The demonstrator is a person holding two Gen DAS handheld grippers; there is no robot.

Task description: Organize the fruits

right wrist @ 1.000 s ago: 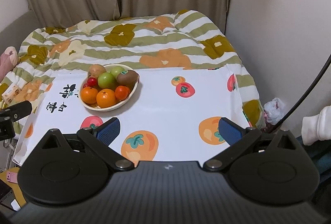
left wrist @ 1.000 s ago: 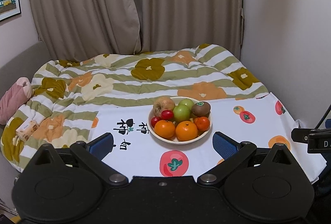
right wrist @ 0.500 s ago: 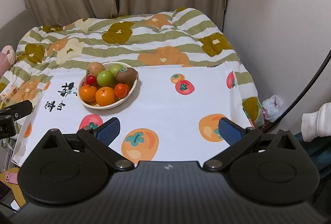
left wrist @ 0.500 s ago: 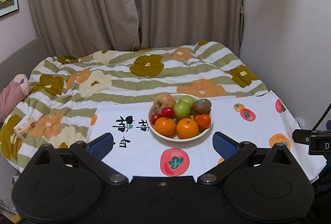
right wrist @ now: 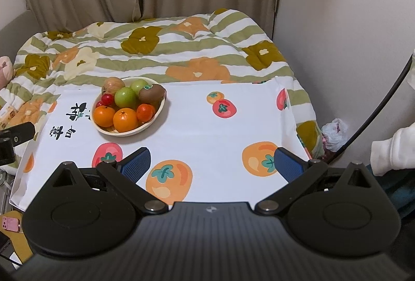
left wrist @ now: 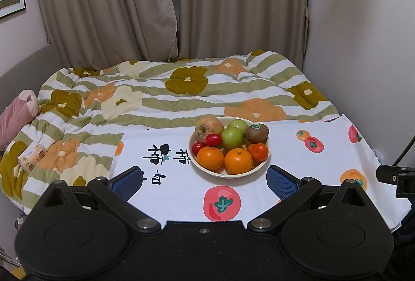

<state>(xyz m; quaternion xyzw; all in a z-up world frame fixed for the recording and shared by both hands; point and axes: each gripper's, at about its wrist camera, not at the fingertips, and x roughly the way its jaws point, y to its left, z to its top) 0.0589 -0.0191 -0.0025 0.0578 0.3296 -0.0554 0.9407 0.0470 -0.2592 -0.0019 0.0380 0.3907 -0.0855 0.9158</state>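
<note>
A shallow cream-coloured round bowl sits on a white cloth printed with red and orange persimmons, which is spread over a bed with a green-striped floral quilt. The bowl is heaped with fruit: 2 large oranges at the front, a small tangerine to their right, 2 green apples in the middle, a brown kiwi with a green sticker, a russet apple at the back left, and 2 red cherry tomatoes.

The left gripper hangs just in front of the bowl, its blue-padded fingers spread wide and holding nothing. The right gripper hovers over bare cloth, well to the right of the bowl, fingers likewise parted and empty. A white sleeve shows at the far right.
</note>
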